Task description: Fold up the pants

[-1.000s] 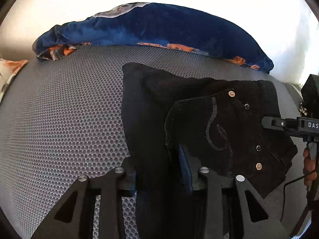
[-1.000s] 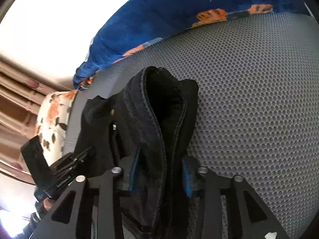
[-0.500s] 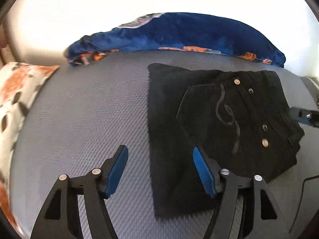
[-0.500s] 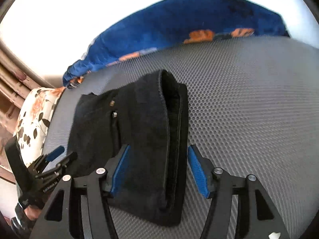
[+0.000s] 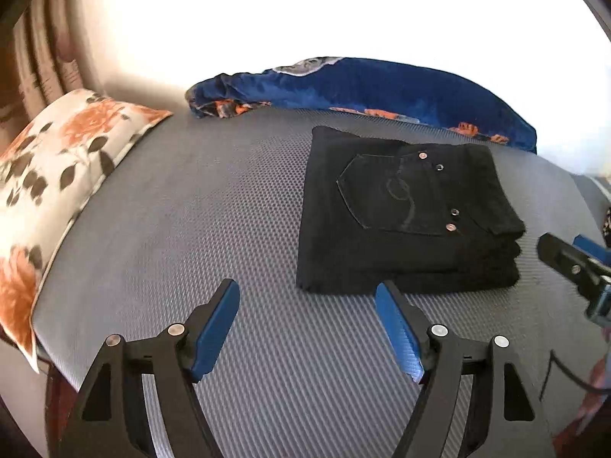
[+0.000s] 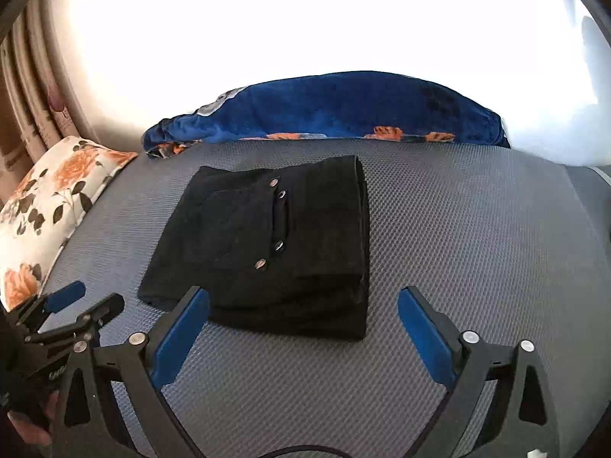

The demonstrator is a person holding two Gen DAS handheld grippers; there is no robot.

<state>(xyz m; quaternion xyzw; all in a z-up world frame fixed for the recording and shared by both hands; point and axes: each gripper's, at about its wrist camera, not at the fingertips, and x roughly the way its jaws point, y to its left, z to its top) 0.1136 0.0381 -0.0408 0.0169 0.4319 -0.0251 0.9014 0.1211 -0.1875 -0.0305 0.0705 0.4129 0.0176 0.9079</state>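
The black pants (image 5: 404,213) lie folded into a flat rectangular stack on the grey mesh bed surface (image 5: 191,229), back pocket and rivets on top. They also show in the right wrist view (image 6: 267,248). My left gripper (image 5: 307,305) is open and empty, held just short of the stack's near edge. My right gripper (image 6: 303,309) is open and empty, its fingers on either side of the stack's near edge and above it. The right gripper shows at the right edge of the left wrist view (image 5: 573,263); the left gripper shows low left in the right wrist view (image 6: 72,309).
A blue blanket with orange print (image 5: 382,87) lies bunched along the far edge of the bed. A floral pillow (image 5: 57,175) sits at the left. Curtains (image 6: 30,87) hang at the far left. A bright wall is behind.
Both grippers have let go of the pants, opened wide and drawn back toward me. The pants now lie flat and folded on the bed.
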